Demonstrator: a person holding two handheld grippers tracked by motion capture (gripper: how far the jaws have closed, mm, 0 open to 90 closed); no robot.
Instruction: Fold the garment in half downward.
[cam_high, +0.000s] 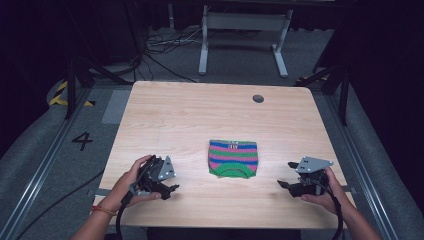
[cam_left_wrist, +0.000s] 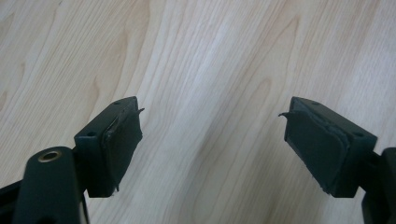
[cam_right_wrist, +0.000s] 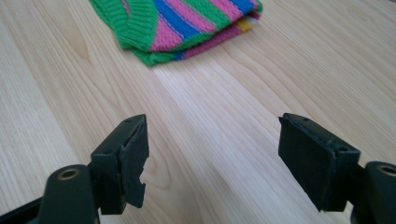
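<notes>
The person's forearms entered from the near edge of the surface (cam_high: 165, 107), one hand on each tool. The left tool (cam_high: 169, 189) rested low over bare wood, jaws spread wide with nothing between them. The right tool (cam_high: 286, 184) was likewise spread wide and empty, aimed toward the knitted garment (cam_high: 233, 158).

The garment lay flat between the two tools, near the front of the surface and apart from both. It was a small folded knit in green, pink, blue and purple stripes, with a ribbed green border along its near edge.

No grasp had begun; this was judged a starting position. The next move would probably call for both tools to approach the knit's edges and pinch the soft, yielding fabric without bunching it. The surface was pale, smooth wood-grain laminate.
</notes>
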